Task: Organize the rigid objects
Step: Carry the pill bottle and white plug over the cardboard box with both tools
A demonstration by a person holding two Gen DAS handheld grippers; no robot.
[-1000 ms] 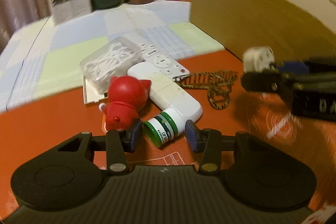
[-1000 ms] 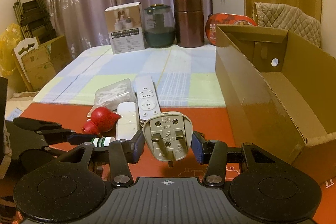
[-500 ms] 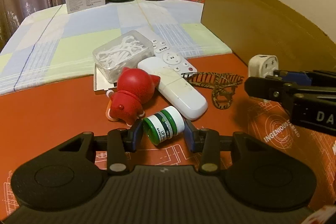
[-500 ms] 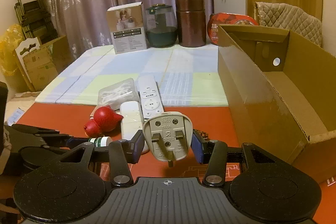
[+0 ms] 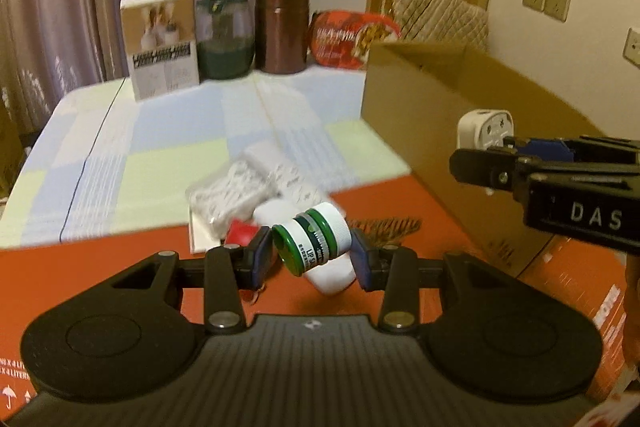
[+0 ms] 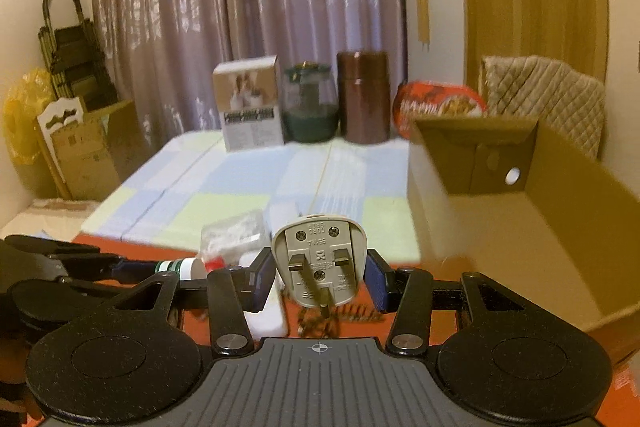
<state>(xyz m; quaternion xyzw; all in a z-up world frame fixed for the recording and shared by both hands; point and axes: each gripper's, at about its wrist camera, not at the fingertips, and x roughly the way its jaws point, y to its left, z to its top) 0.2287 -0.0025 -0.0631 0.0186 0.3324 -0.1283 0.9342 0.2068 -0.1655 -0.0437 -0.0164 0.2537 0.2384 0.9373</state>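
Clamping a small green-and-white jar point(image 5: 312, 243) by its sides above the near red mat, the left gripper point(image 5: 312, 255) carries something light, stiff and slick; the right gripper point(image 6: 320, 277) pinches a hard plug point(image 6: 319, 261), the cardboard box point(image 6: 540, 227) beyond, right.

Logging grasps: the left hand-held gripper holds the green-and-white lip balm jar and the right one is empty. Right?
Not quite. The left hand-held gripper does hold the lip balm jar, but the right hand-held gripper is shut on a white plug adapter, as the right wrist view shows.
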